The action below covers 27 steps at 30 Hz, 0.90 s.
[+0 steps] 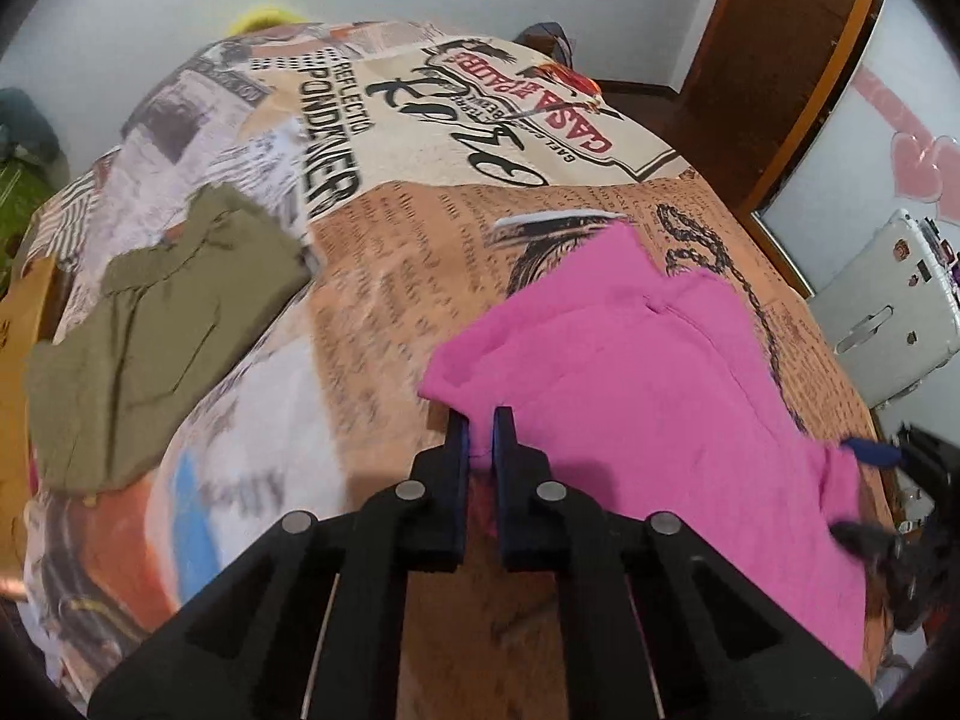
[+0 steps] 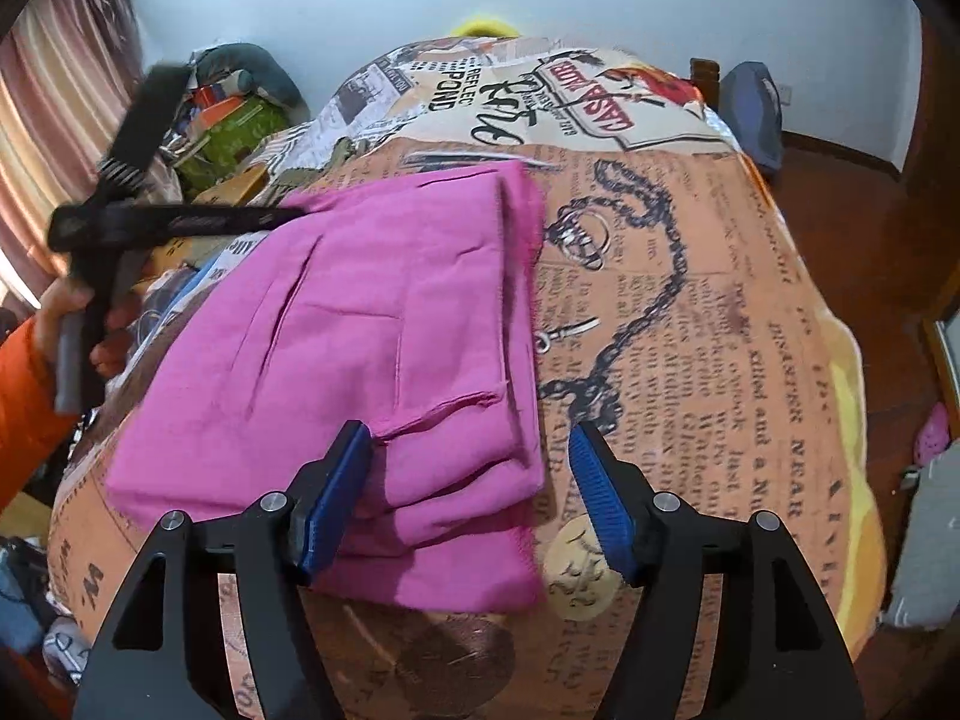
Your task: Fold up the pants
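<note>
The pink pants (image 2: 372, 324) lie folded in layers on the printed bedspread (image 2: 690, 330). In the left wrist view the pink pants (image 1: 648, 372) spread to the right, and my left gripper (image 1: 480, 420) is shut on their near left edge. My right gripper (image 2: 468, 438) is open just above the pants' near right corner, its jaws standing on either side of the folded layers. The left gripper also shows from the side in the right wrist view (image 2: 120, 222), held by a hand in an orange sleeve.
An olive-green garment (image 1: 156, 324) lies folded at the left of the bed. Bags and clutter (image 2: 234, 114) sit beyond the bed's far left corner. A dark wooden door (image 1: 780, 60) and a white case (image 1: 882, 312) stand to the right.
</note>
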Each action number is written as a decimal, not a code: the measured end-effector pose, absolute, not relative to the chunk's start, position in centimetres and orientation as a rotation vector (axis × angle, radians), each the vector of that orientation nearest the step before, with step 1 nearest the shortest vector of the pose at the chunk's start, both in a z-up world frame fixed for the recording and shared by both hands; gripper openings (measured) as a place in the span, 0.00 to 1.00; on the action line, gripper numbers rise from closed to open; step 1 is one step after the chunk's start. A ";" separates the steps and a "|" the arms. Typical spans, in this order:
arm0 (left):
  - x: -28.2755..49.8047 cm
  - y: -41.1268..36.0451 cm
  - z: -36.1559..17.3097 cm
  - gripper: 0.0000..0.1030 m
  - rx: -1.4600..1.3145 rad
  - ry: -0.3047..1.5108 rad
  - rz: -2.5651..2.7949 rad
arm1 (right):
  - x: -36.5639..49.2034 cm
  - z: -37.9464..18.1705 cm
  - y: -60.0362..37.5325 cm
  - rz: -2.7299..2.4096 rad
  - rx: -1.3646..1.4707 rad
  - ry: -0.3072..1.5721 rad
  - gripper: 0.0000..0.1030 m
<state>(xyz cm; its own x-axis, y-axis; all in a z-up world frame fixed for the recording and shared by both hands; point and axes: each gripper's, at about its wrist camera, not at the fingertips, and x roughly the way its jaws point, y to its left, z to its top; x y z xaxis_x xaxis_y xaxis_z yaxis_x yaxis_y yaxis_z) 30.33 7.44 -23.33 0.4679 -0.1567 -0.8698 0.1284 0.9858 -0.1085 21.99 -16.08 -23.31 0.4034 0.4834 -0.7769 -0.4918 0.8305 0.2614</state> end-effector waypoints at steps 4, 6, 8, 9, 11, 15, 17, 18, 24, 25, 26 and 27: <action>26.0 8.9 -22.0 0.06 -0.051 1.044 -0.155 | 21.7 -21.9 -16.2 0.621 -0.007 0.940 0.63; 23.4 9.4 -21.6 0.06 -0.071 1.037 -0.129 | 21.5 -21.2 -16.0 0.628 -0.020 0.923 0.64; 21.4 9.8 -21.4 0.06 -0.101 1.030 -0.095 | 21.5 -20.9 -15.5 0.636 -0.033 0.914 0.64; 20.3 10.1 -21.3 0.06 -0.126 1.022 -0.072 | 21.3 -20.7 -15.1 0.643 -0.042 0.908 0.64; 18.1 10.9 -21.1 0.06 -0.197 1.002 -0.026 | 21.2 -20.5 -14.5 0.654 -0.057 0.900 0.64; 15.5 12.1 -21.6 0.07 -0.315 1.006 0.010 | 21.1 -20.4 -13.1 0.675 -0.087 0.900 0.64; 14.5 12.7 -21.7 0.09 -0.350 1.005 0.022 | 21.0 -20.3 -12.5 0.689 -0.092 0.900 0.63; 14.1 12.9 -21.7 0.11 -0.355 1.003 0.028 | 21.0 -20.2 -12.2 0.702 -0.091 0.899 0.64; 12.7 14.7 -21.7 0.13 -0.358 0.981 0.097 | 21.2 -20.8 -9.7 0.727 -0.141 0.898 0.63; 12.8 15.0 -22.1 0.13 -0.359 0.997 0.103 | 21.4 -21.2 -9.4 0.724 -0.155 0.911 0.63; 12.9 15.3 -22.6 0.13 -0.349 1.020 0.106 | 21.6 -22.1 -9.1 0.723 -0.167 0.940 0.63; 13.0 15.4 -22.9 0.13 -0.335 1.032 0.110 | 21.8 -22.7 -9.1 0.725 -0.161 0.962 0.63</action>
<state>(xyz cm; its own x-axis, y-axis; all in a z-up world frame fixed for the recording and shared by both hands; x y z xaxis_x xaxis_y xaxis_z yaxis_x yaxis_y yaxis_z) 13.05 15.38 -22.91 0.5125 -0.0670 -0.8561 -0.2462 0.9436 -0.2213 21.77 -9.08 -22.67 0.3590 0.4911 -0.7937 -0.6278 0.7563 0.1840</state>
